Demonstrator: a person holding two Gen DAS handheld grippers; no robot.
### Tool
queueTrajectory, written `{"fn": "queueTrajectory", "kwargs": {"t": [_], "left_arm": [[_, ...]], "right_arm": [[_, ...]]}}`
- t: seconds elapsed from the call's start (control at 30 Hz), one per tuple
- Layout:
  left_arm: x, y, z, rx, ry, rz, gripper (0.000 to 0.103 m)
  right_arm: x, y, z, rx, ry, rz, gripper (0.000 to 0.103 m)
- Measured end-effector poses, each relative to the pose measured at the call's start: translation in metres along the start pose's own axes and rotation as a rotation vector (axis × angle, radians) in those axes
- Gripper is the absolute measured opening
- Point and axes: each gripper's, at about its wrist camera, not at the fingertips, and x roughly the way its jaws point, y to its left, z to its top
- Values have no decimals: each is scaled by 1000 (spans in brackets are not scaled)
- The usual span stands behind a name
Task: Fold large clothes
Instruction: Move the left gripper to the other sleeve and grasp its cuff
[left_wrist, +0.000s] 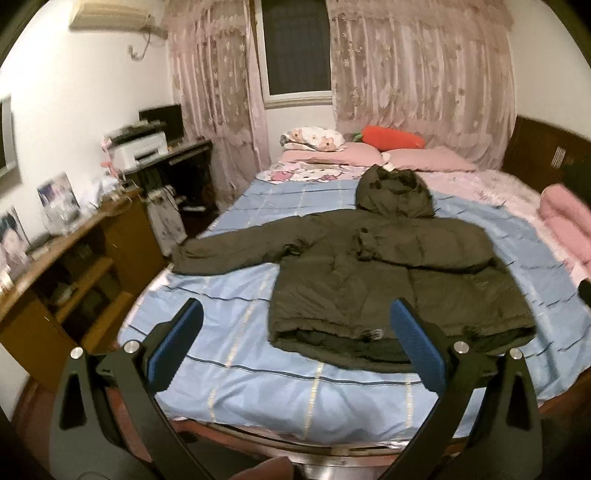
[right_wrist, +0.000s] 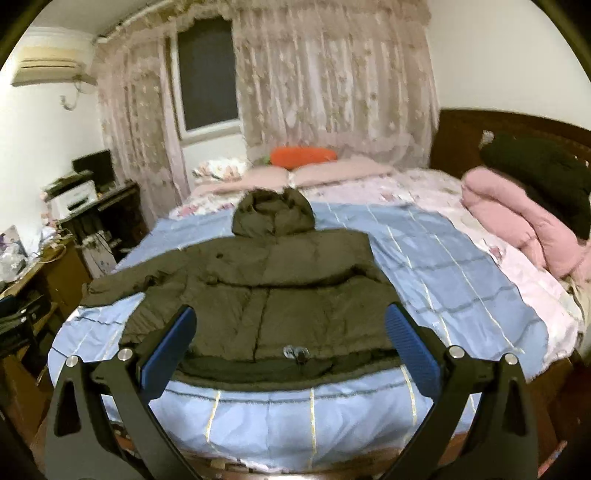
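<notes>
Two grippers, left gripper (left_wrist: 297, 343) and right gripper (right_wrist: 290, 343), hang with jaws spread wide, empty, above the bed's (left_wrist: 240, 398) near edge. The olive hooded jacket (left_wrist: 388, 280) lies flat on the blue sheet, hood at 12 o'clock, one sleeve extended toward 9 o'clock.

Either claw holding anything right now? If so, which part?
Nothing is held. The left claw and the right claw are both open, above the near edge of the bed. The jacket lies flat, ungripped.

blurred desk clutter (left_wrist: 59, 206), jacket's right sleeve (left_wrist: 424, 254) folded under
</notes>
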Motion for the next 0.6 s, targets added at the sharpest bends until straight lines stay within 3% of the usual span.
{"fn": "queueTrajectory", "kwargs": {"t": [0.2,0.37,0.6], "left_arm": [[14,36,5,-214,72,-201,101],[45,74,1,-442,170,-384,101],[74,107,-4,-635,182,-486,101]], "right_arm": [[7,-2,-17,-124,-120,40,102],[24,-18,-34,-139,-141,34,102],[27,-35,-43,-115,-193,-28,102]]}}
